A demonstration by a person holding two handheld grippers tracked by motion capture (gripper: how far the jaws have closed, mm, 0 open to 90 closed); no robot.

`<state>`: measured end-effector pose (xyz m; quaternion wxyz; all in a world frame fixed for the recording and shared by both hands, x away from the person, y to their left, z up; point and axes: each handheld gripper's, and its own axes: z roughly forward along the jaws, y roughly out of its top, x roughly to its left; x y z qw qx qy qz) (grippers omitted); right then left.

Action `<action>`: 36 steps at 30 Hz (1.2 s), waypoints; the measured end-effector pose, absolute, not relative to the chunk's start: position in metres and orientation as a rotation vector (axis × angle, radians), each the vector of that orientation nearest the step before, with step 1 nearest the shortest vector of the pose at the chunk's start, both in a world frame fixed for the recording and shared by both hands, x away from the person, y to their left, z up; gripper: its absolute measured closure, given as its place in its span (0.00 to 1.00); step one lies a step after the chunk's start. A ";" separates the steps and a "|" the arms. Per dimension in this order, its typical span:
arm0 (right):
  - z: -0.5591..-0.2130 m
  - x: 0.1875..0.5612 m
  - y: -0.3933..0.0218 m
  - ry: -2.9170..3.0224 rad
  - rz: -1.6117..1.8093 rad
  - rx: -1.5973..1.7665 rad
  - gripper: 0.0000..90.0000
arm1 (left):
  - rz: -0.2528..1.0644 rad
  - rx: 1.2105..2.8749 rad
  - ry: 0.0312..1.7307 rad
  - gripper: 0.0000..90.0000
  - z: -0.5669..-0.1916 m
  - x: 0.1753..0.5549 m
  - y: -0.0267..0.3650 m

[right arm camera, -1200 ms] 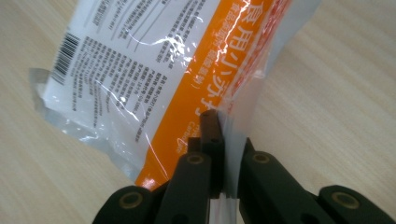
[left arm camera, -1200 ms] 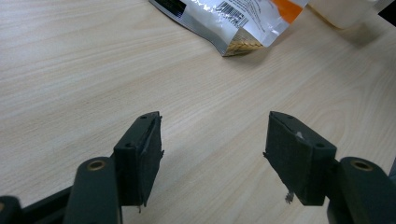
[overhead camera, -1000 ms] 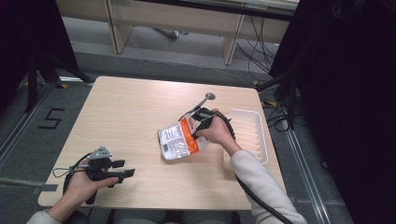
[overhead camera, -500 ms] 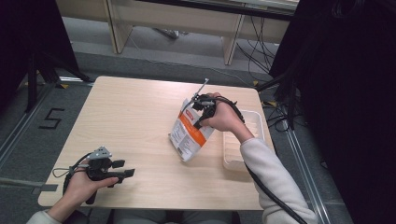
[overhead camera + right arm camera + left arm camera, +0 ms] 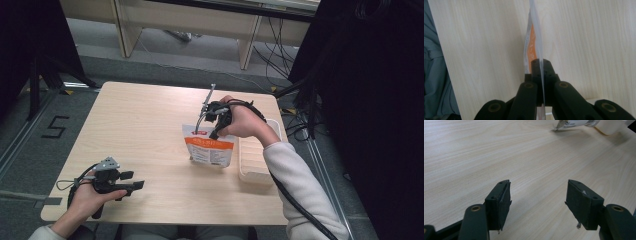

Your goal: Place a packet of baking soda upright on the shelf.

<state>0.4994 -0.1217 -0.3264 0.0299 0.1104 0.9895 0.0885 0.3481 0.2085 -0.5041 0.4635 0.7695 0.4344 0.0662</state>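
A pale wood bench (image 5: 150, 130) stands on a grey floor (image 5: 30, 125), with dark cables (image 5: 305, 120) trailing off its right side. My right gripper (image 5: 216, 120) hangs above the bench's right half, its jaws clamped tight on the top edge of an orange and white pouch (image 5: 209, 149). The pouch hangs upright below them, its bottom edge at the bench top, just beside a white tray (image 5: 252, 165) at the right edge. In the right gripper view the pouch (image 5: 534, 47) runs edge-on straight out from between my closed jaws. My left gripper (image 5: 131, 185) lies low at the near left corner, well apart from the pouch, its jaws spread wide with bare wood between them.
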 end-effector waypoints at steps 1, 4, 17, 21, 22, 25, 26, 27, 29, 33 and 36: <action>-0.326 0.499 -0.122 3.051 0.273 0.340 1.00 | 0.163 1.891 1.068 0.39 -0.504 0.348 0.209; -0.318 0.496 -0.122 3.055 0.294 0.360 1.00 | 0.162 1.886 1.069 0.39 -0.504 0.348 0.208; -0.300 0.495 -0.127 3.038 0.302 0.233 1.00 | 0.163 1.890 1.067 0.39 -0.504 0.348 0.208; -0.297 0.493 -0.128 3.032 0.284 0.257 1.00 | 0.161 1.889 1.067 0.40 -0.504 0.348 0.208; -0.296 0.493 -0.129 3.027 0.290 0.240 1.00 | 0.161 1.888 1.067 0.40 -0.504 0.348 0.208; -0.295 0.493 -0.130 3.027 0.307 0.219 1.00 | 0.162 1.886 1.066 0.40 -0.504 0.348 0.208; -0.295 0.493 -0.130 3.027 0.307 0.219 1.00 | 0.162 1.885 1.067 0.40 -0.504 0.348 0.208; -0.294 0.492 -0.130 3.039 0.298 0.233 1.00 | 0.165 1.883 1.066 0.40 -0.504 0.348 0.208; -0.293 0.492 -0.132 3.035 0.293 0.222 1.00 | 0.161 1.884 1.068 0.39 -0.504 0.348 0.208; -0.292 0.494 -0.134 3.033 0.314 0.173 1.00 | 0.161 1.885 1.067 0.39 -0.504 0.348 0.208; -0.290 0.494 -0.137 3.033 0.307 0.199 1.00 | 0.165 1.882 1.068 0.39 -0.504 0.348 0.208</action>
